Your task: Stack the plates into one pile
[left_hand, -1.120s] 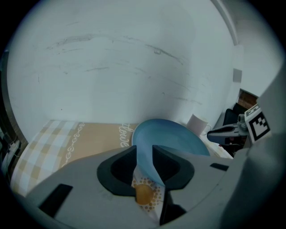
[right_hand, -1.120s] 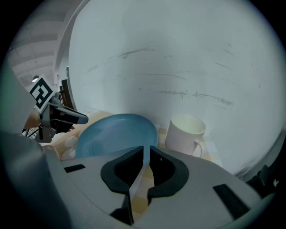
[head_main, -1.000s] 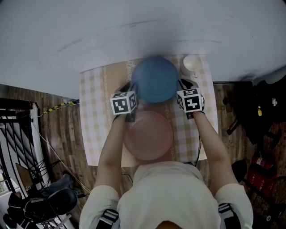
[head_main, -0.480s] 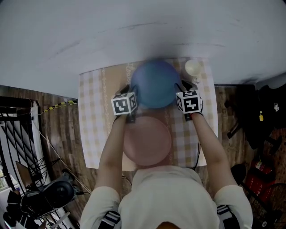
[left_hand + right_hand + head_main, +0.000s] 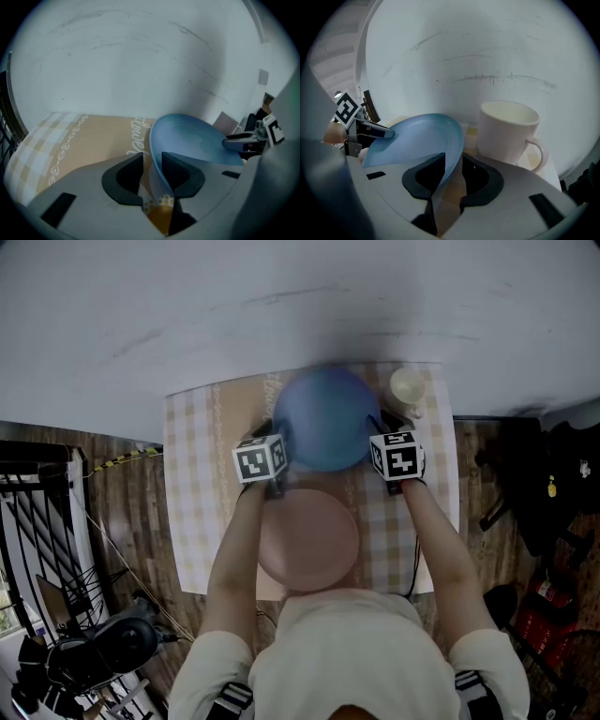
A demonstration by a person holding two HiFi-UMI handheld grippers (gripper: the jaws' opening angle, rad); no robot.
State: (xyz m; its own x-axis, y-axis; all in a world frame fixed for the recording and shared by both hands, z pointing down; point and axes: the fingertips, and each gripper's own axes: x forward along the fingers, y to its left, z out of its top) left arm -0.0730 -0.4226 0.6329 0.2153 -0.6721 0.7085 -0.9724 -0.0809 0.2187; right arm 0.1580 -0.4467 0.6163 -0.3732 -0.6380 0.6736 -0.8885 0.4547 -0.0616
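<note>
Plates, two, on the table (image 5: 187, 563) under a checked cloth (image 5: 246, 409) with a tan middle panel. Blue plate (image 5: 325, 418) at the far side near the pale wall (image 5: 281, 306), pink plate (image 5: 309, 538) on the near side in front of the person (image 5: 347, 652). From the head view the two rims look just touching or slightly overlapped; which, cannot be told. White mug (image 5: 408, 386) upright at the far right corner, just beside the blue plate's right edge. Left gripper (image 5: 152, 161) at the blue plate's left rim, right gripper (image 5: 453, 161) at its right rim, each carrying a marker cube (image 5: 260, 457). Left gripper view: jaws have just been closing a little and stand wide, with the plate rim between them. The rim lies against the jaw nearer the plate's middle, with a clear gap to the outer jaw; not clamped. Right gripper view: jaws likewise just closing a little and standing wide, rim between them. It lies along the jaw over the plate, with a gap on the mug side; not clamped. Blue plate looks tilted in both gripper views, with the opposite gripper at its far edge; whether its base rests on the cloth cannot be told. Mug stands close beyond the right jaws, handle to the right. Pink plate lies flat, touched by neither gripper. Wooden floor (image 5: 122, 493) shows on both sides of the table
</note>
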